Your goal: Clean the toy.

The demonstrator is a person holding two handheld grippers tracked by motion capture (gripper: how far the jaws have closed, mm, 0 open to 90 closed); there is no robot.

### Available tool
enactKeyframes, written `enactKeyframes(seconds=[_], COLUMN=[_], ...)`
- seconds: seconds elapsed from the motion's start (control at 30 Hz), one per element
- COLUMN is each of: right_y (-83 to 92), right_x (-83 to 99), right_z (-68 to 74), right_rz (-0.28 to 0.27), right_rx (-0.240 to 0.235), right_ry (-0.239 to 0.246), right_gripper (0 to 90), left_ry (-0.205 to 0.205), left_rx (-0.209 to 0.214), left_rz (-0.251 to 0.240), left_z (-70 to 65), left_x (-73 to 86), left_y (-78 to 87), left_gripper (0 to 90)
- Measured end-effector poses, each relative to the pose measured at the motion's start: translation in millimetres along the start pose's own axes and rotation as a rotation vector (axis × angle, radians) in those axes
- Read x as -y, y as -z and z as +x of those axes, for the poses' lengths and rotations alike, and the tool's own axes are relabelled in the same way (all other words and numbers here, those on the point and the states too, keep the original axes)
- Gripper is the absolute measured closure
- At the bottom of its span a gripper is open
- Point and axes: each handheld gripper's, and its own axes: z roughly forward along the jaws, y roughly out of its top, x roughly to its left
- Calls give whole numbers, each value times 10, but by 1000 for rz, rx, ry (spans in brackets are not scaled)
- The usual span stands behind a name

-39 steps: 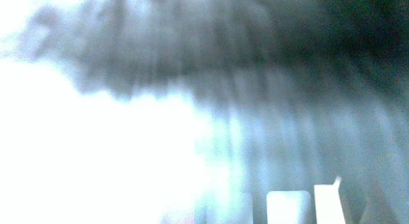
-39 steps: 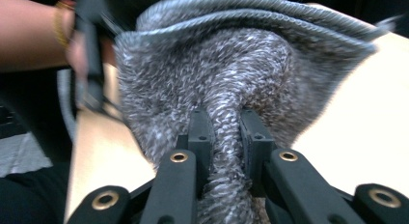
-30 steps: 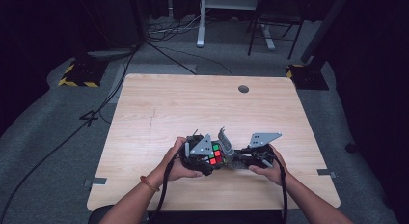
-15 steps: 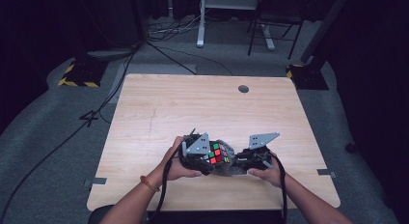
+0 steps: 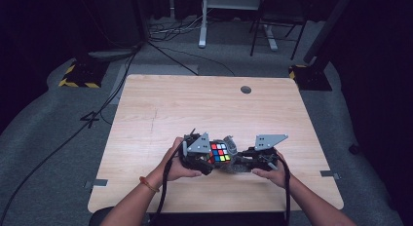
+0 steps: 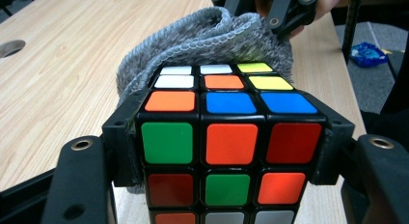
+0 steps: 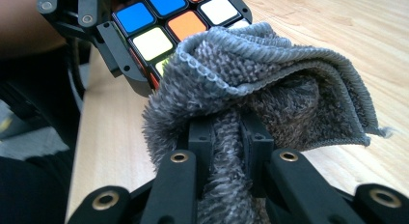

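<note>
Tongs first: we find the left tongs (image 6: 231,151) clamped on the puzzle cube (image 6: 226,137), one jaw flat against each side face, the cube seated square between them. The right tongs (image 7: 229,137) are pressed together on a fold of the grey cloth (image 7: 270,89), whose bulk billows forward of the jaws.

In the high view we see both hands low over the near half of the desk (image 5: 160,109), the left hand (image 5: 176,162) and right hand (image 5: 272,171) facing one another. The cube (image 5: 220,152) sits between them, held by the left tongs (image 5: 207,160), with the cloth (image 5: 234,160) bunched just to its right at the right tongs (image 5: 243,163).

The relation that matters: the cloth lies directly on the line between the two tools. From the left gripper view it rises behind the cube's far edge and appears to touch it there; from the right gripper view the cube (image 7: 178,21) stands just beyond the cloth's front fold. We judge the work to be wiping the cube. The right hand carries the wiping tool and is the one to travel; the left need only hold steady or turn a fresh face toward the cloth. The cube has no long axis, so the approach direction is set by which face is presented.
</note>
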Motion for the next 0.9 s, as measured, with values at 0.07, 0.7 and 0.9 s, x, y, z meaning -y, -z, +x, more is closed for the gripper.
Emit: enactKeyframes(seconds=[0.07,0.7,0.9], right_y=[10,-51,-69], right_x=[0,-22,12], right_z=[1,-5,33], right_rz=[-7,68,111], right_rx=[0,87,34], right_ry=[-1,37,53], right_gripper=[789,788,789], left_ry=[-7,-29,-24], left_rx=[-7,-10,-47], left_rz=[15,28,27], left_z=[-4,-43,6], left_x=[3,-35,-37], left_y=[-15,-31,29], left_gripper=[323,334,334])
